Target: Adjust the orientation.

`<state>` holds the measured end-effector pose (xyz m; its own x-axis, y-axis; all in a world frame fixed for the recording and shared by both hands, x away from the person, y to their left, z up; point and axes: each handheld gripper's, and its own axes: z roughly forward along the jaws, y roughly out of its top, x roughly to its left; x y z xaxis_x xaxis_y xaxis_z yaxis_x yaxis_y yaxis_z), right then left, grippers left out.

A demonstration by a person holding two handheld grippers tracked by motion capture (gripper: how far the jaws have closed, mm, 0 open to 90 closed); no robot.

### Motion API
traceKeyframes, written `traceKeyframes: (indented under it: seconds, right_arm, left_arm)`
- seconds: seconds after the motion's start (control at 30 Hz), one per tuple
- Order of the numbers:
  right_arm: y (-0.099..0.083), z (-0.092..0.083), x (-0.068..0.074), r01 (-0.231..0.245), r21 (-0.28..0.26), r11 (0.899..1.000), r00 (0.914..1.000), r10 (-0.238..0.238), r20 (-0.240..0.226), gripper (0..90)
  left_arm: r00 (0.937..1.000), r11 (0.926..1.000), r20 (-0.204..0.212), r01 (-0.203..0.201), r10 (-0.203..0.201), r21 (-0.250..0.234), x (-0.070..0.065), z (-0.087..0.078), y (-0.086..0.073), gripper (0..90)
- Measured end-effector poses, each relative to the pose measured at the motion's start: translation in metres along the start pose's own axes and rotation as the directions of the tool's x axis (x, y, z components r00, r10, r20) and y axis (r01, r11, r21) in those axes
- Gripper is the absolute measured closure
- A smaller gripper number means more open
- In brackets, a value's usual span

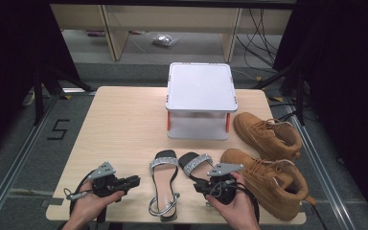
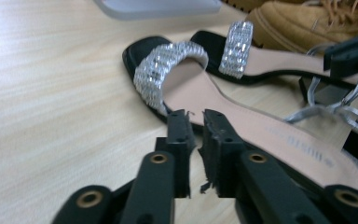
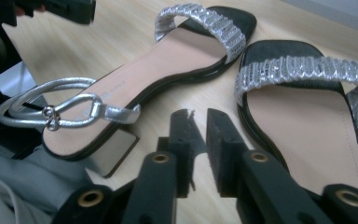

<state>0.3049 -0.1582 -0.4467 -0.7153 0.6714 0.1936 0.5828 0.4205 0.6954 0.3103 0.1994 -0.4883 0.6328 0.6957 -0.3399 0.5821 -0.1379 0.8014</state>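
Your left tool [image 1: 133, 180] and right tool [image 1: 197, 186], both narrowed to a slim empty gap, flank the left sandal [image 1: 163, 184] lying flat on the worktop [image 1: 120, 124], with the right sandal [image 1: 194, 164] just beside it, near your right tool.

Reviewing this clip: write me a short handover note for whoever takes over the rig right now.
Left gripper: jaws nearly shut, nothing between them, held low at the near left of the table, pointing at the left sandal.
Right gripper: jaws nearly shut, empty, at the heel end of the right sandal.
Things: both sandals lie side by side near the front edge, silver toe straps facing the white lidded box at the back. Two tan boots stand to the right.
Done: nothing gripped or moved, as far as the layout tells.
Left: probably open the jaws, take the sandals; where they go is unclear.
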Motion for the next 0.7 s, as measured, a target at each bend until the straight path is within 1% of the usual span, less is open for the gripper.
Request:
traceKeyframes:
  seconds: [0.03, 0.07, 0.1, 0.13, 0.17, 0.2, 0.23, 0.27, 0.3, 0.33, 0.37, 0.4, 0.43, 0.47, 0.5, 0.53, 0.57, 0.6, 0.63, 0.67, 0.7]
  right_arm:
    - [0.000, 0.002, 0.001, -0.004, 0.013, 1.000, 1.0000, 0.004, 0.001, 83.5]
    - [0.001, 0.004, 0.003, -0.012, 0.027, 1.000, 0.9999, 0.012, 0.005, 84.5]
    - [0.000, 0.008, 0.002, 0.001, 0.025, 1.000, 0.9999, -0.001, 0.017, 87.3]
    - [0.000, 0.011, 0.002, 0.011, 0.052, 0.999, 0.9997, -0.012, 0.023, 88.5]
    - [-0.001, 0.015, 0.002, 0.035, 0.061, 0.998, 0.9985, -0.037, 0.040, 89.8]
    - [-0.001, 0.017, 0.002, 0.039, 0.069, 0.997, 0.9980, -0.042, 0.048, 90.0]
    - [0.000, 0.018, 0.003, 0.042, 0.094, 0.995, 0.9978, -0.047, 0.047, 90.0]
    - [-0.001, 0.021, 0.004, 0.043, 0.097, 0.994, 0.9975, -0.048, 0.052, 90.0]
    - [0.000, 0.022, 0.005, 0.031, 0.105, 0.994, 0.9984, -0.036, 0.044, 90.0]
    - [0.000, 0.025, 0.006, 0.033, 0.113, 0.993, 0.9981, -0.039, 0.049, 90.0]
    - [0.000, 0.027, 0.008, 0.037, 0.121, 0.992, 0.9980, -0.043, 0.047, 90.0]
    - [0.000, 0.031, 0.009, 0.039, 0.118, 0.992, 0.9982, -0.044, 0.040, 90.0]
    - [0.001, 0.034, 0.010, 0.066, 0.136, 0.989, 0.9966, -0.072, 0.040, 90.0]
    - [0.001, 0.037, 0.013, 0.057, 0.155, 0.986, 0.9973, -0.064, 0.037, 90.0]
    - [0.002, 0.039, 0.014, 0.064, 0.164, 0.984, 0.9967, -0.072, 0.038, 90.0]
    - [0.003, 0.042, 0.016, 0.051, 0.182, 0.982, 0.9974, -0.059, 0.041, 90.0]
    - [0.002, 0.046, 0.016, 0.086, 0.179, 0.980, 0.9941, -0.096, 0.050, 90.0]
    - [0.002, 0.048, 0.018, 0.100, 0.190, 0.977, 0.9932, -0.109, 0.040, 90.0]
    - [0.004, 0.049, 0.022, 0.077, 0.206, 0.976, 0.9958, -0.085, 0.033, 90.0]
    - [0.003, 0.051, 0.022, 0.087, 0.205, 0.975, 0.9949, -0.096, 0.033, 90.0]
    - [0.004, 0.052, 0.024, 0.079, 0.212, 0.974, 0.9956, -0.088, 0.033, 90.0]
  left_arm:
    - [1.0000, 0.9999, 0.008, 0.004, -0.004, 0.010, 0.001, 0.001, -0.001, 84.1]
    - [1.0000, 0.9997, 0.004, -0.007, 0.006, 0.022, 0.002, 0.002, -0.001, 86.1]
    - [1.0000, 0.9996, -0.005, -0.002, 0.003, 0.027, 0.002, 0.003, -0.002, 87.4]
    - [0.9999, 0.9997, -0.006, -0.014, 0.014, 0.019, 0.003, 0.004, -0.003, 88.2]
    - [0.9998, 0.9995, -0.005, -0.020, 0.021, 0.026, 0.003, 0.005, -0.003, 88.8]
    - [0.9995, 0.9989, -0.003, -0.031, 0.031, 0.034, 0.003, 0.006, -0.004, 88.9]
    - [0.9995, 0.9988, 0.001, -0.033, 0.033, 0.037, 0.002, 0.007, -0.004, 88.9]
    - [0.9991, 0.9981, 0.000, -0.042, 0.042, 0.046, 0.001, 0.007, -0.005, 88.8]
    - [0.9986, 0.9970, 0.006, -0.052, 0.052, 0.056, 0.000, 0.008, -0.006, 88.5]
    - [0.9980, 0.9960, 0.005, -0.063, 0.063, 0.063, -0.001, 0.009, -0.007, 88.2]
    - [0.9967, 0.9938, 0.012, -0.081, 0.080, 0.077, -0.001, 0.010, -0.008, 88.0]
    - [0.9965, 0.9927, 0.006, -0.084, 0.083, 0.087, -0.003, 0.011, -0.009, 88.0]
    - [0.9952, 0.9907, 0.001, -0.098, 0.098, 0.095, -0.004, 0.013, -0.009, 88.1]
    - [0.9939, 0.9888, 0.008, -0.110, 0.110, 0.101, -0.005, 0.014, -0.009, 88.9]
    - [0.9932, 0.9873, 0.013, -0.117, 0.116, 0.108, -0.007, 0.015, -0.009, 89.3]
    - [0.9916, 0.9852, 0.018, -0.129, 0.128, 0.112, -0.009, 0.017, -0.009, 89.4]
    - [0.9903, 0.9832, 0.020, -0.139, 0.137, 0.118, -0.011, 0.019, -0.009, 89.5]
    - [0.9889, 0.9795, 0.028, -0.148, 0.146, 0.136, -0.013, 0.021, -0.009, 89.5]
    - [0.9886, 0.9790, 0.026, -0.150, 0.148, 0.138, -0.014, 0.023, -0.009, 89.5]
    - [0.9888, 0.9781, 0.032, -0.149, 0.145, 0.146, -0.016, 0.026, -0.010, 89.5]
    - [0.9875, 0.9732, 0.037, -0.158, 0.153, 0.167, -0.016, 0.030, -0.010, 89.5]
